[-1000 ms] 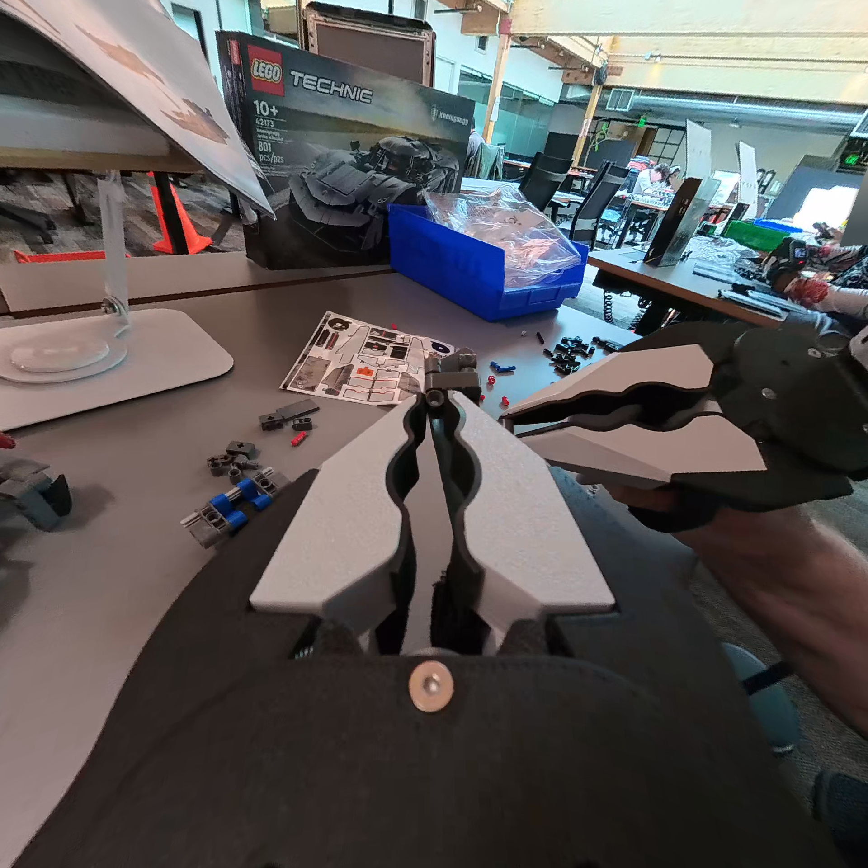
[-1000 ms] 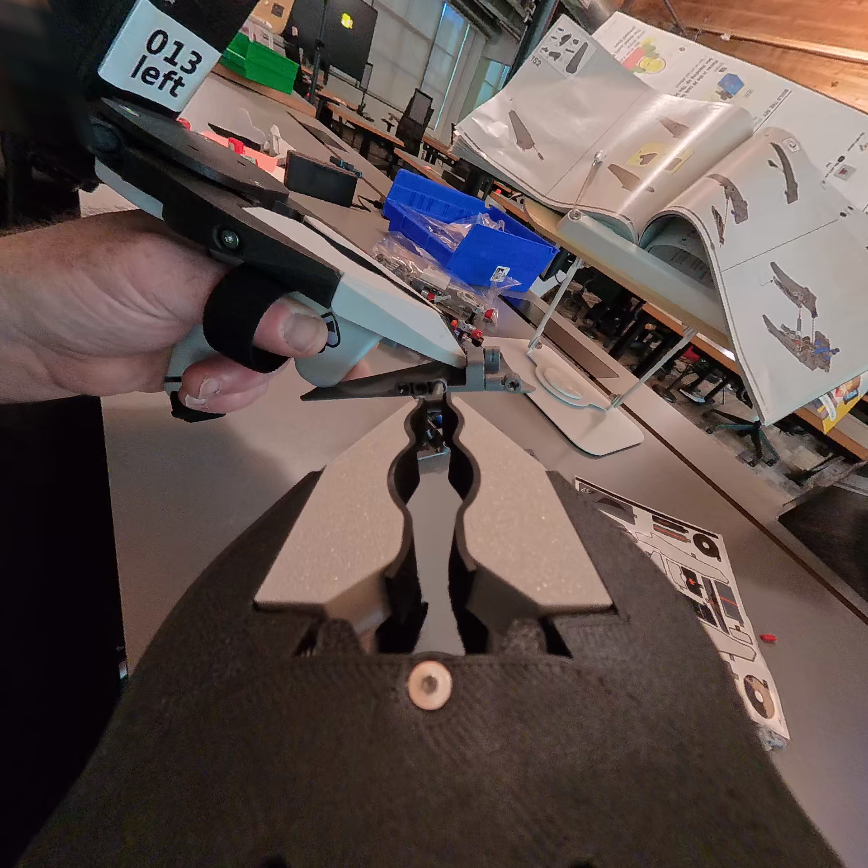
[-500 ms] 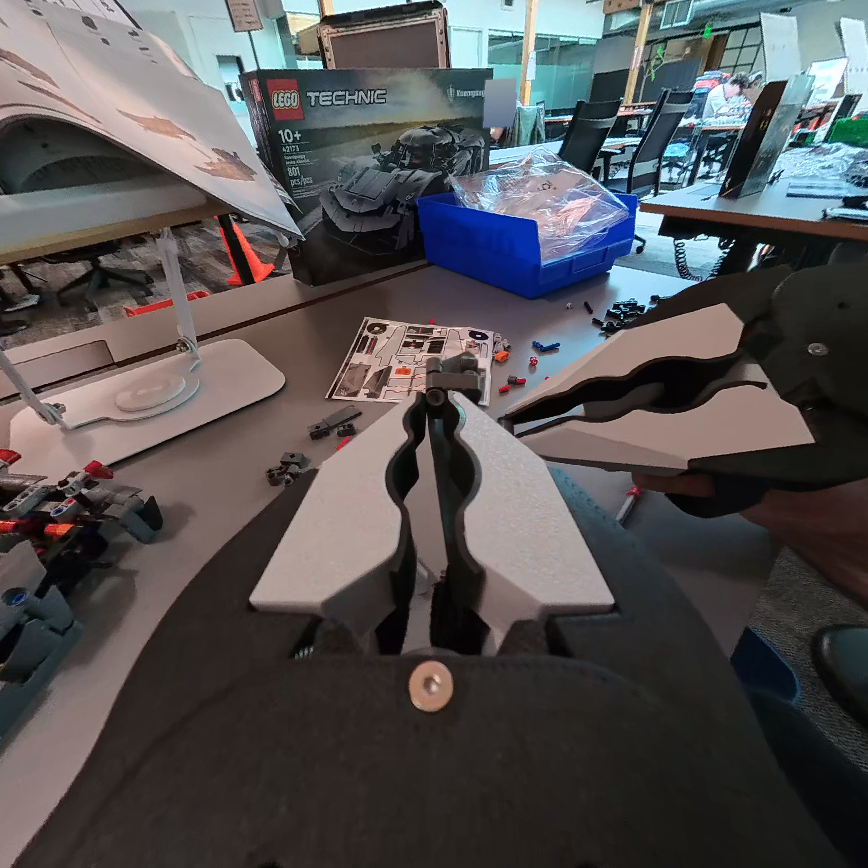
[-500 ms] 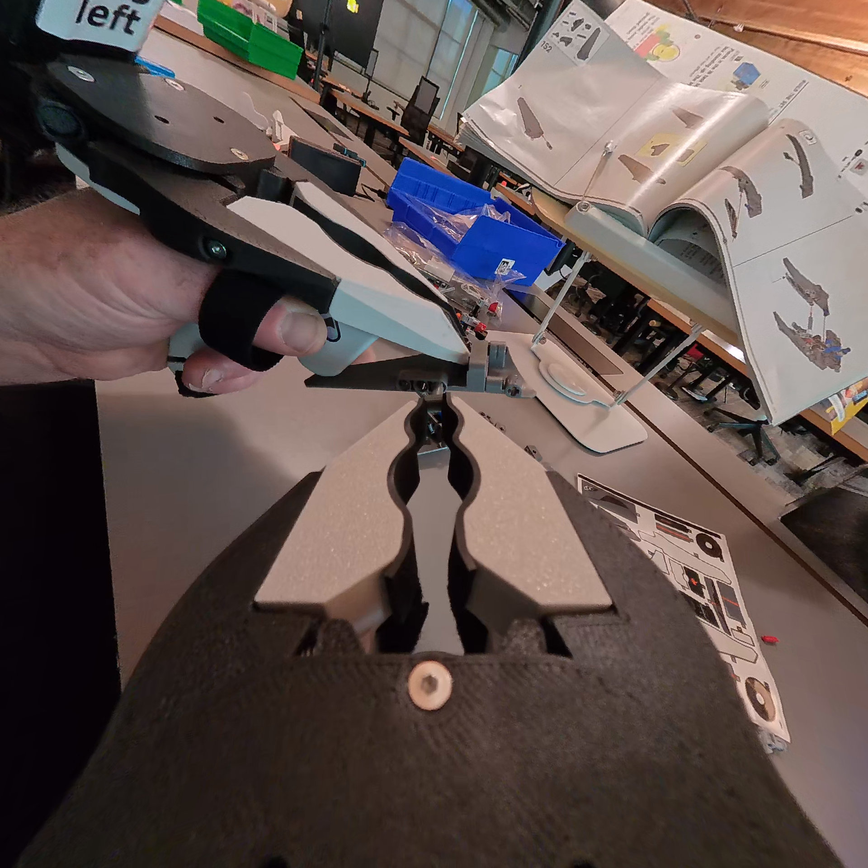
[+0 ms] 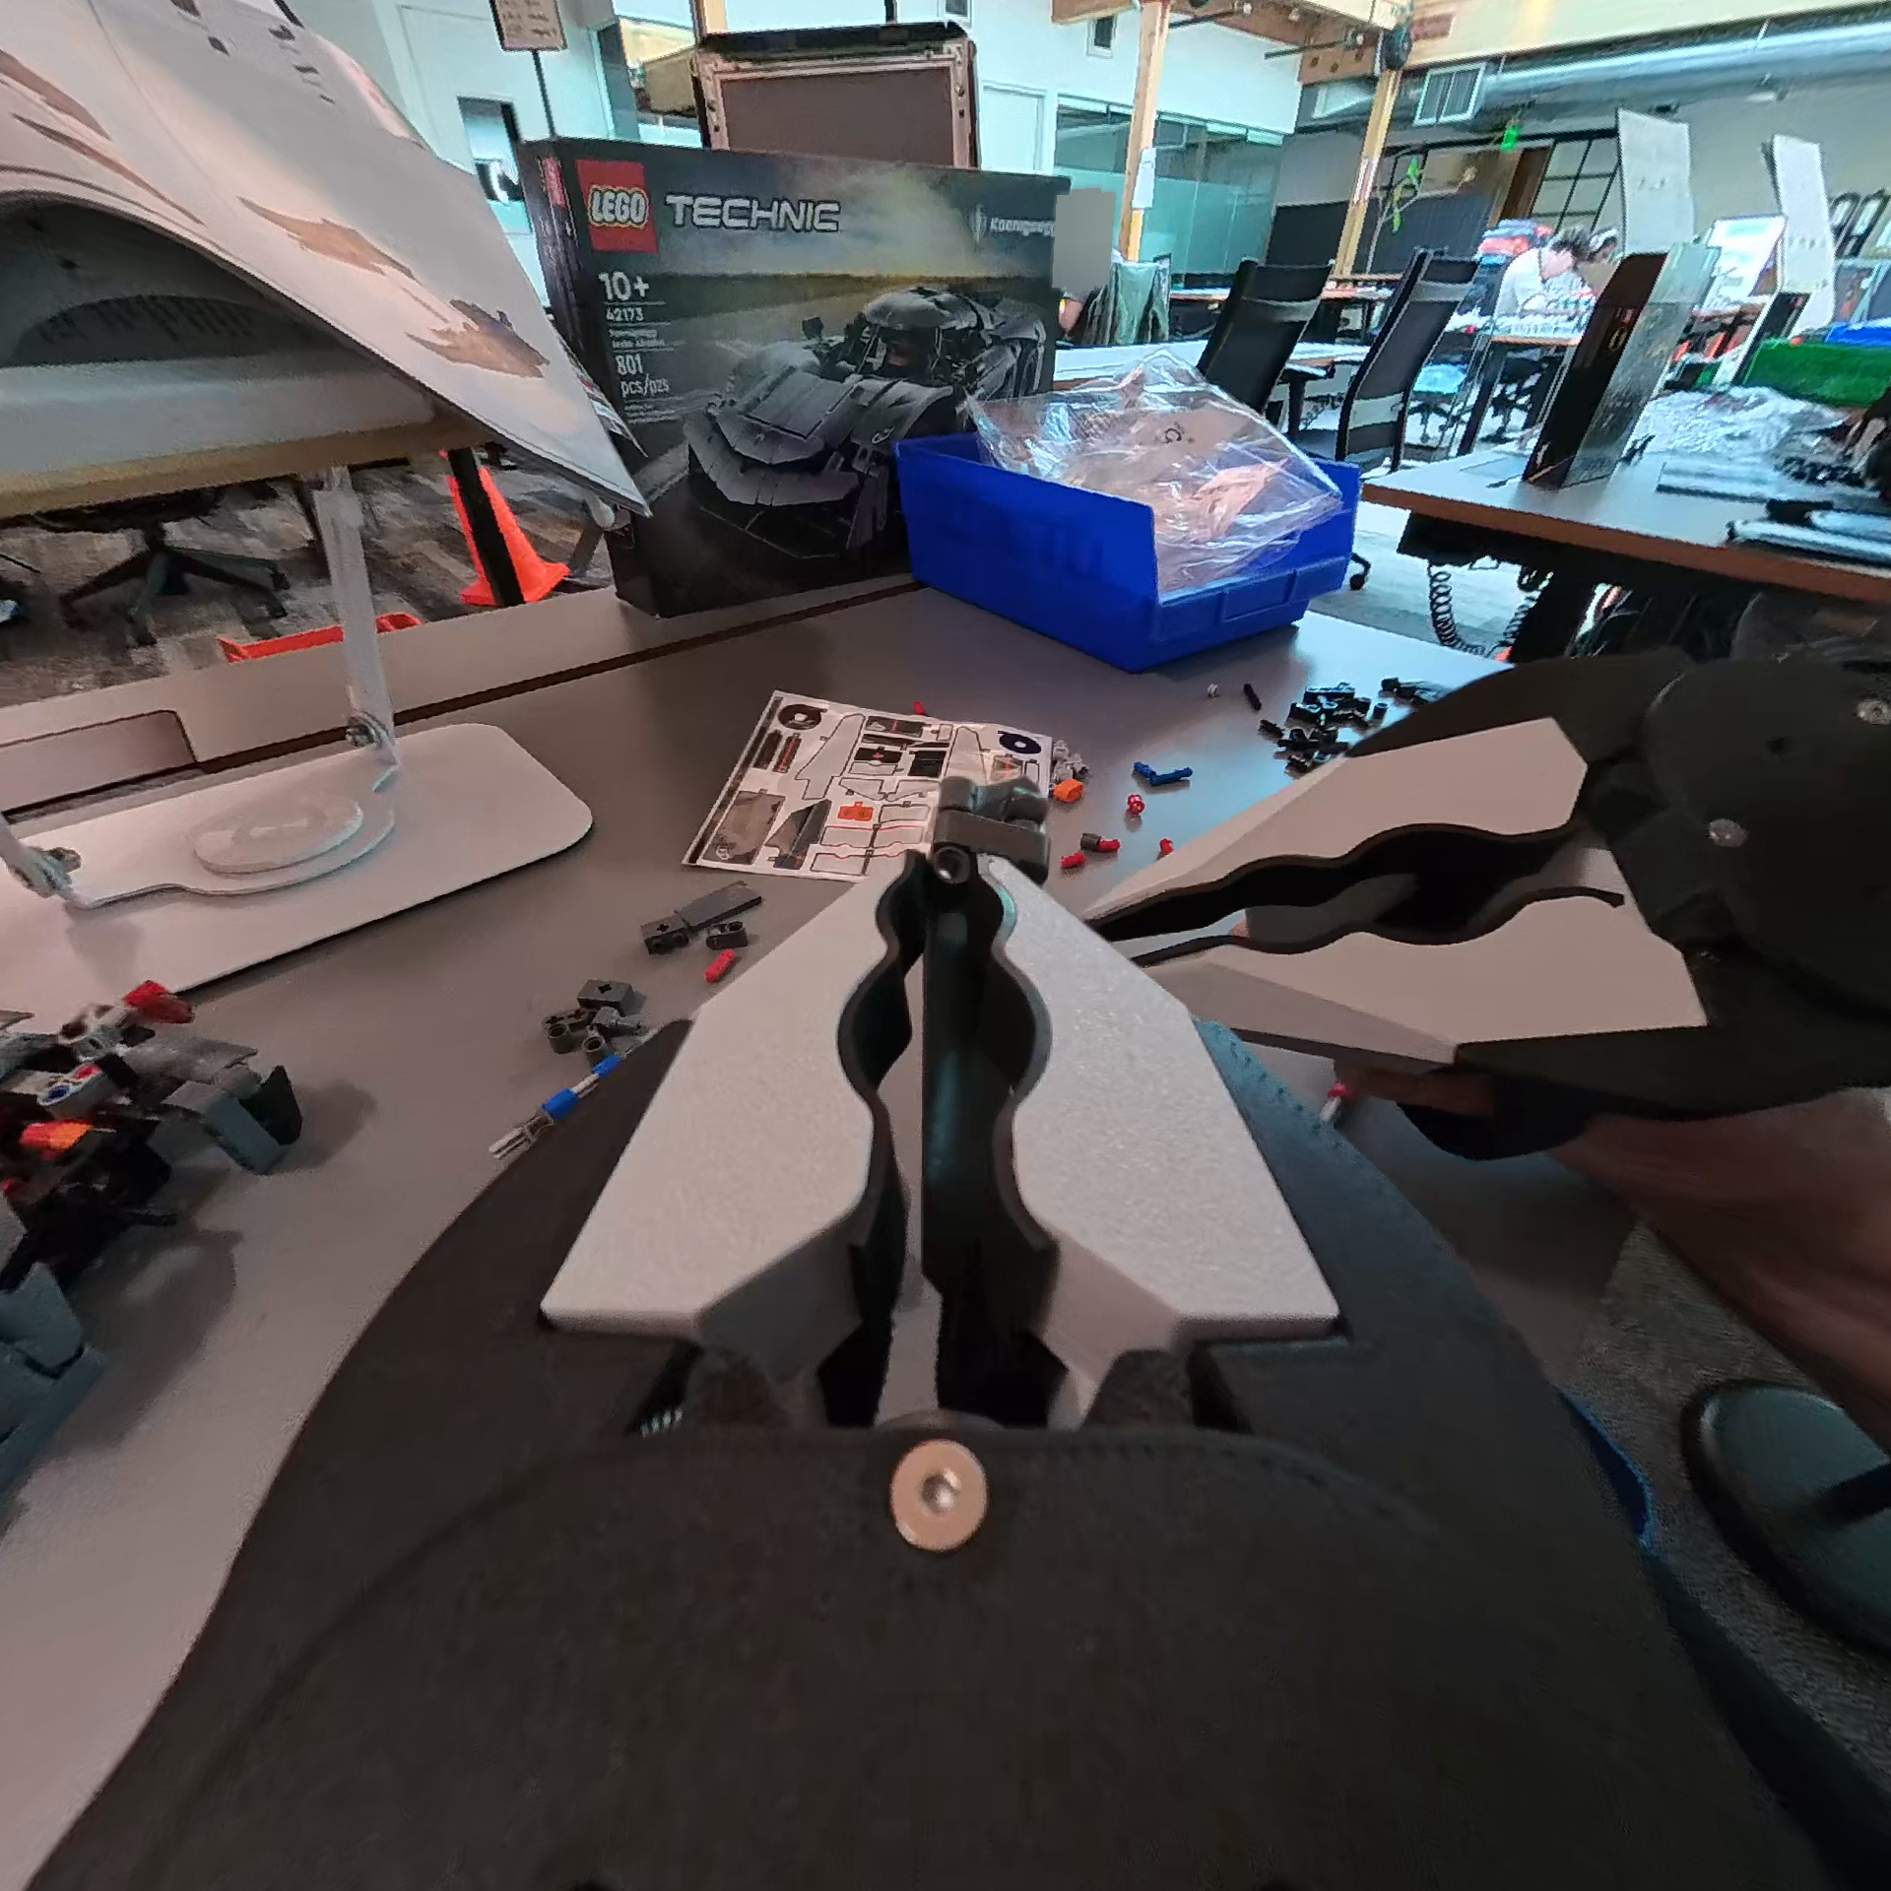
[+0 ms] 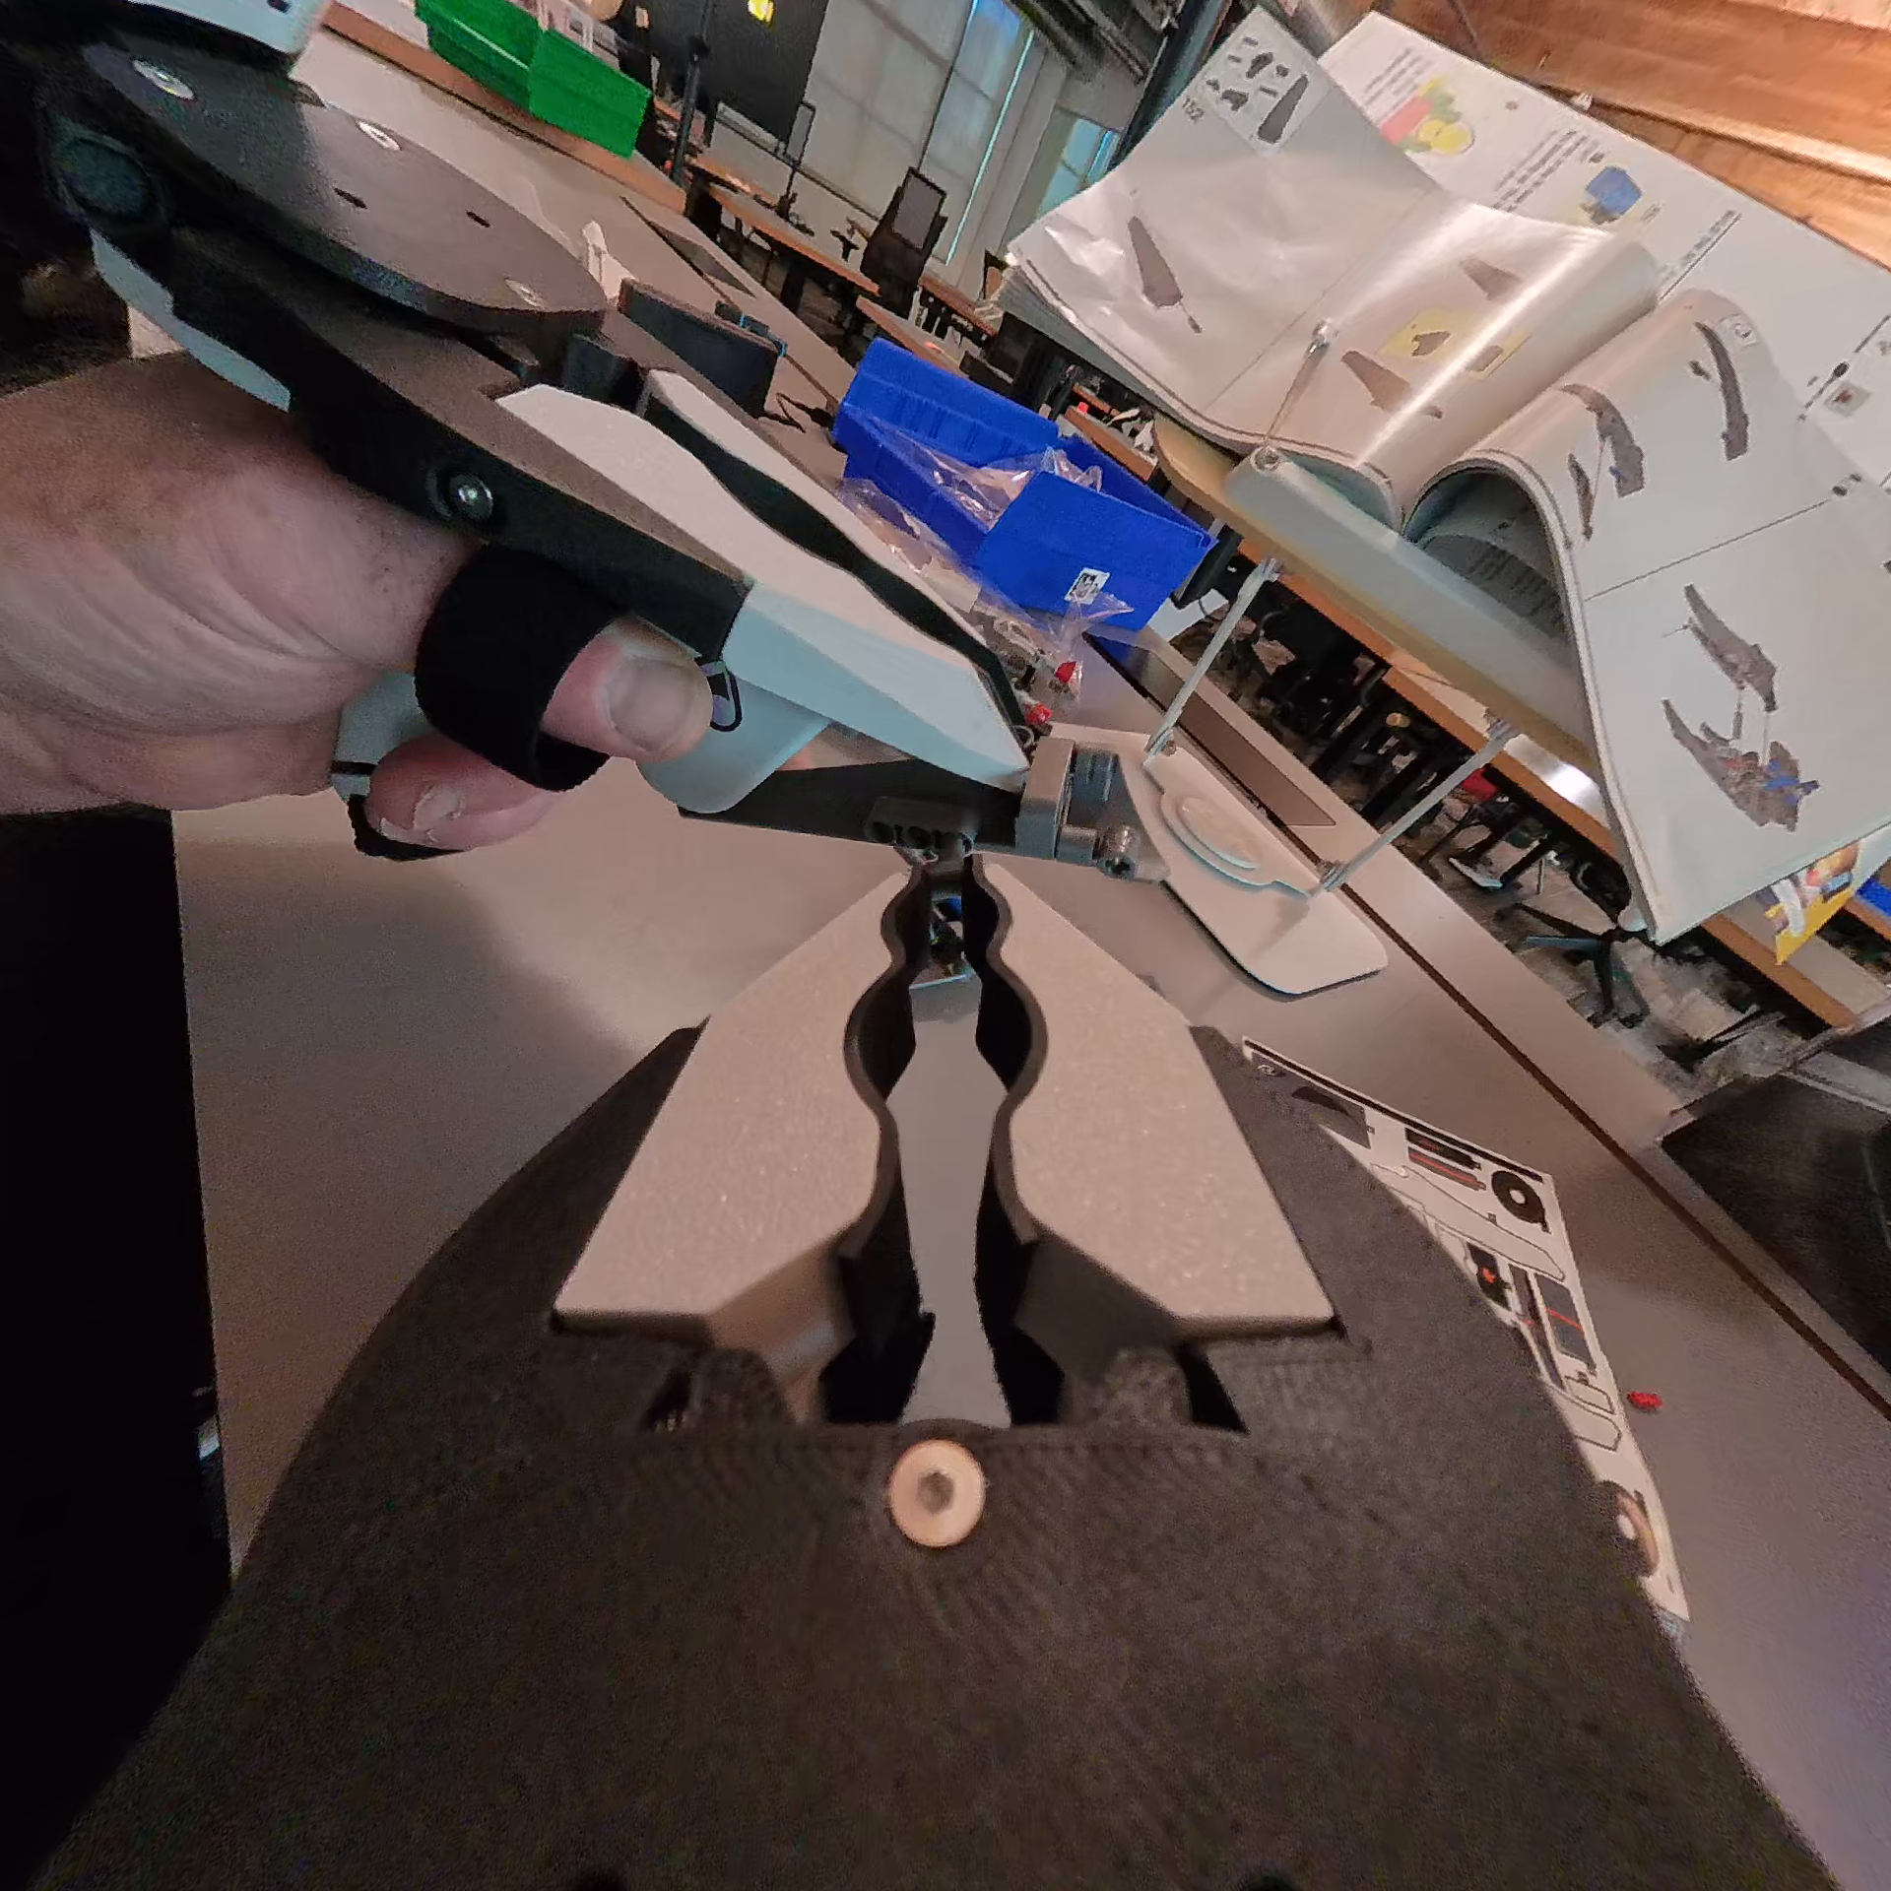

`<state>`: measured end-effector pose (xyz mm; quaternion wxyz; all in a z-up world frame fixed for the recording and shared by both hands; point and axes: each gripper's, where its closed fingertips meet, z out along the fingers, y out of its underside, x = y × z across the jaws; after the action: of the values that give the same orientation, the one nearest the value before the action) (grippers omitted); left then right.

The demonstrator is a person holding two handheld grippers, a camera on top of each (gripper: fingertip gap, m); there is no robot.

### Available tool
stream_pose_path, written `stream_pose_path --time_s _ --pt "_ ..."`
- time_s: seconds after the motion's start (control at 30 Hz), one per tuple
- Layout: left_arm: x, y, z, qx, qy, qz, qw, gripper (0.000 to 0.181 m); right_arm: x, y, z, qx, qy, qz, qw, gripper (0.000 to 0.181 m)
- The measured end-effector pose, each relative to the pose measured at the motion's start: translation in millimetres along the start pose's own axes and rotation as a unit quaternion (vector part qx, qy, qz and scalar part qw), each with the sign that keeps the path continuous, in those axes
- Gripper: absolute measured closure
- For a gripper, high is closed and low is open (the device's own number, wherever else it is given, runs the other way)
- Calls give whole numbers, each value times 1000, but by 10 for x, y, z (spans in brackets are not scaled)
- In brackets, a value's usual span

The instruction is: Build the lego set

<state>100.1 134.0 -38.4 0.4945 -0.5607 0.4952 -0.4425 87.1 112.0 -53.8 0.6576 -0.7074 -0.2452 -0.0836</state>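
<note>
Now the left gripper, clamping the grey piece, has swung left.

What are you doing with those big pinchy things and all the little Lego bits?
A person is building a Lego car. The left hand-held gripper is shut on a small dark grey assembly, held above the table. The right hand-held gripper pinches a tiny piece right under it. Loose parts and a sticker sheet lie beyond.
</note>
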Motion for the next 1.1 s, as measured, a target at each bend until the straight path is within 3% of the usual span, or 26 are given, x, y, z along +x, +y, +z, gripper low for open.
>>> stream_pose_path --time_s 0.37,1.1 --pt "15 -54 -3 27 51 -120 991 178 55 -121 -65 36 20 10 999 179" --pt "37 -110 -48 39 -20 -2 999 176 29 -90 -43 27 18 1 999 179"
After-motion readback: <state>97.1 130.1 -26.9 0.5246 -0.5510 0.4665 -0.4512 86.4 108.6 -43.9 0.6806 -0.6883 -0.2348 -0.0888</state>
